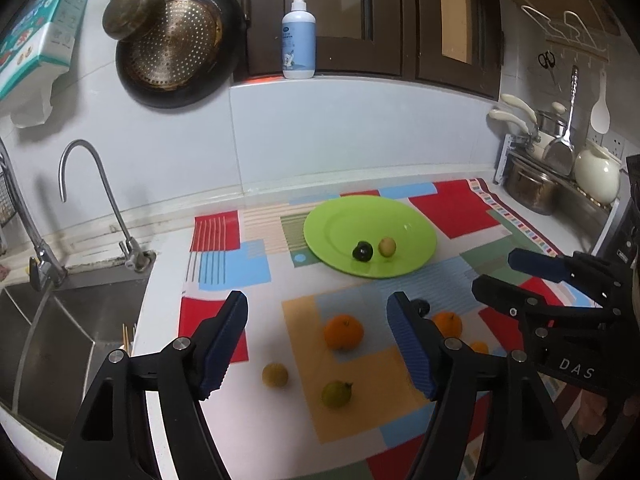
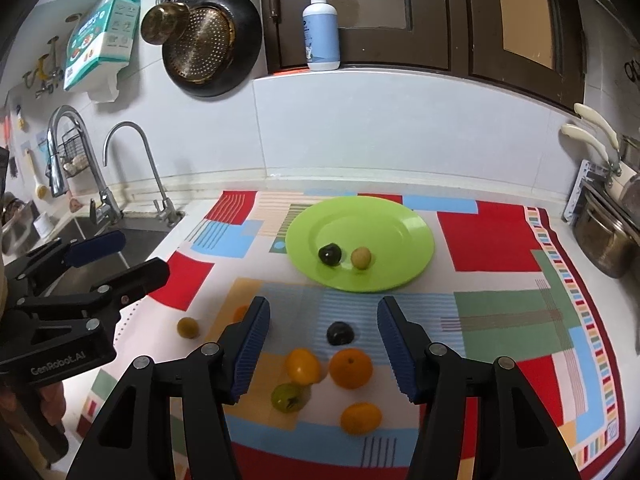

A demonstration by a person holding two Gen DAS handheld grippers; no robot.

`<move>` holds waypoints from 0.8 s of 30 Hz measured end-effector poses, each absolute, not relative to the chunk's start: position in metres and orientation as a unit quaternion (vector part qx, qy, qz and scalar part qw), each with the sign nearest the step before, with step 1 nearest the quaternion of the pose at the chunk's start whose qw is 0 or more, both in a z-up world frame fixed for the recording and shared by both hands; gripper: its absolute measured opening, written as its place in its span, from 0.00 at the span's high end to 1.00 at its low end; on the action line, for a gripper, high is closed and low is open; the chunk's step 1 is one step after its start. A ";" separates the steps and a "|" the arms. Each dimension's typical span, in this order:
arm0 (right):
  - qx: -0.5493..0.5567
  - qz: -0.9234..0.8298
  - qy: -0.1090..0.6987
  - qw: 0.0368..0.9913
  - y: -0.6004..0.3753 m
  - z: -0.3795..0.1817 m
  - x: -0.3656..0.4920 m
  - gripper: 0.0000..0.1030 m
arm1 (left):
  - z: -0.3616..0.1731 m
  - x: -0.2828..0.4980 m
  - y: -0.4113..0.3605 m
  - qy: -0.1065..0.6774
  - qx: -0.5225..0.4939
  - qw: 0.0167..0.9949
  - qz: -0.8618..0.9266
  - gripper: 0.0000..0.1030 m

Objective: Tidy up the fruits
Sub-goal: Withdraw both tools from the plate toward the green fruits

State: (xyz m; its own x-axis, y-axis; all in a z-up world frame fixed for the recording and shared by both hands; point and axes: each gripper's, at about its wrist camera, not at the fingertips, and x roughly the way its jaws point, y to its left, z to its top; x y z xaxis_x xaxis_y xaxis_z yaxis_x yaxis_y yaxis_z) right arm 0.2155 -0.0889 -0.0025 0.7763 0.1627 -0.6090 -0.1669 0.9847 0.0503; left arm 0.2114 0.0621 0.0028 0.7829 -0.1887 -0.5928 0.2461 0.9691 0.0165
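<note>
- The tabletop (image 2: 592,280) is white and carries a patchwork cloth (image 2: 500,240) with red, blue, green and cream squares. A steel sink (image 1: 80,320) with two faucets is at the left, and pots stand at the far right.
- On the far wall hang a dark pan (image 1: 180,40) and a brass strainer; a pump bottle (image 1: 299,36) stands on the ledge under brown cabinets.
- A green plate (image 2: 400,216) lies flat at the far middle of the cloth. It holds a small dark fruit (image 2: 329,255) and, just to its right, a small yellow-green fruit (image 2: 361,258).
- Near the grippers, loose fruits lie on the cloth: an orange (image 2: 351,368), a yellow fruit (image 2: 303,366) whose long axis tilts slightly, a green fruit (image 2: 288,397) with its dark stem end up, another dark fruit (image 2: 340,333), and a lone yellowish fruit (image 2: 188,327) at the left.
- The left hand-held gripper (image 1: 316,344) has its jaws apart and holds nothing.
- The right hand-held gripper (image 2: 324,348) is also spread, and empty.
</note>
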 end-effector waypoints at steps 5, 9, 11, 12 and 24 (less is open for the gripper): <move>-0.018 0.089 0.319 0.943 -0.078 -0.007 0.203 0.45 | -0.007 0.202 0.069 0.311 0.048 0.942 -0.115 0.30; -0.027 0.088 0.323 0.942 -0.071 -0.015 0.197 0.45 | -0.018 0.197 0.069 0.319 0.053 0.939 -0.117 0.30; -0.032 0.087 0.328 0.940 -0.070 -0.019 0.195 0.45 | -0.024 0.196 0.070 0.324 0.055 0.937 -0.117 0.30; -0.032 0.088 0.332 0.939 -0.069 -0.022 0.195 0.45 | -0.027 0.196 0.071 0.327 0.054 0.936 -0.118 0.30; -0.028 0.096 0.379 0.920 -0.064 -0.057 0.196 0.45 | -0.067 0.196 0.067 0.360 0.071 0.922 -0.126 0.31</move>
